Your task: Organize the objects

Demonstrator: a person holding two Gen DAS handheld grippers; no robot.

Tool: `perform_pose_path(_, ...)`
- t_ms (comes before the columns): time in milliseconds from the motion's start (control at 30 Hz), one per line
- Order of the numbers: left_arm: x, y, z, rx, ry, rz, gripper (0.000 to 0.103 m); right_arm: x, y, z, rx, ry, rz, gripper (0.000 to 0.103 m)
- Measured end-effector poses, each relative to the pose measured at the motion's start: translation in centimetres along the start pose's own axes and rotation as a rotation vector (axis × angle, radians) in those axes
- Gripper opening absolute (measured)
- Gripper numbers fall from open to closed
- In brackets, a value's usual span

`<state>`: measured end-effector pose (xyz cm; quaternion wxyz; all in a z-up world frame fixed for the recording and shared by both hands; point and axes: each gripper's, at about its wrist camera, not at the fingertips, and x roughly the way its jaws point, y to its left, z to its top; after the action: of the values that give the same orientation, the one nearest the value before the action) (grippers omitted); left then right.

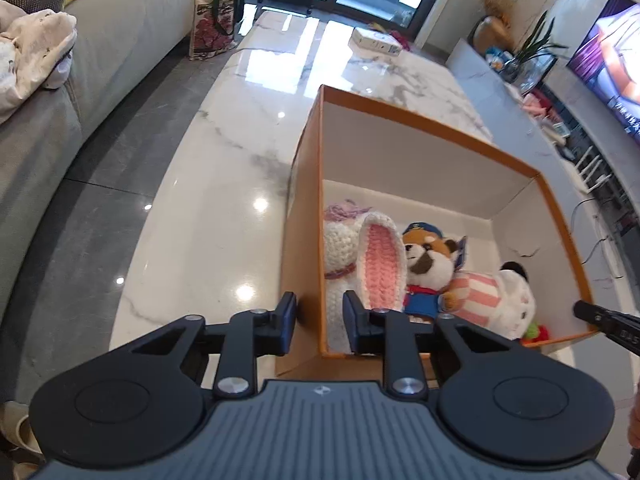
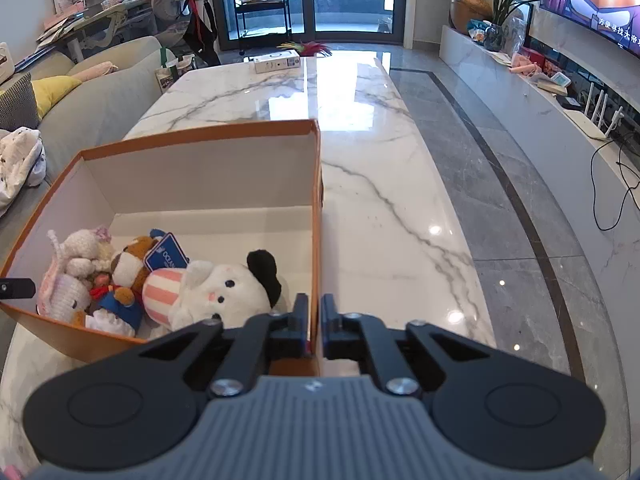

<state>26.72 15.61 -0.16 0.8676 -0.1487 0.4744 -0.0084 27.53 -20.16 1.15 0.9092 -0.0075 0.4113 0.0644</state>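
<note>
An orange cardboard box (image 1: 308, 152) with a white inside stands on the marble table; it also shows in the right wrist view (image 2: 200, 136). Inside lie a crocheted white rabbit with a pink ear (image 1: 380, 256), a fox plush in blue uniform (image 1: 428, 260) and a white plush in pink stripes (image 1: 516, 300); the same toys show in the right wrist view (image 2: 216, 292). My left gripper (image 1: 320, 320) straddles the box's left wall, its fingers slightly apart from it. My right gripper (image 2: 316, 320) is shut on the box's right wall.
The marble table (image 2: 380, 184) runs ahead, with a white carton (image 2: 276, 62) at its far end. A grey sofa (image 1: 100, 52) stands left with a tote bag (image 1: 214, 20) on the floor. A TV console (image 2: 560, 120) lines the right.
</note>
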Motion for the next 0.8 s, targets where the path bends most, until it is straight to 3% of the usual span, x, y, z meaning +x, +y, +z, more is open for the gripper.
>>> perform_pose_path(33, 0.3, -0.1, 0.1, -0.001, 0.012, 0.017, 0.02, 0.0, 0.1, 0.0, -0.002, -0.002, -0.001, 0.004)
perform_pose_path(400, -0.4, -0.3, -1.0, 0.017, 0.015, 0.049, 0.018, -1.1, 0.6, -1.0, -0.036, -0.009, -0.017, 0.003)
perform_pose_path(800, -4.3, 0.2, -6.6, 0.026, 0.019, 0.028, 0.018, -5.9, 0.2, -6.4, 0.015, -0.011, 0.009, 0.004)
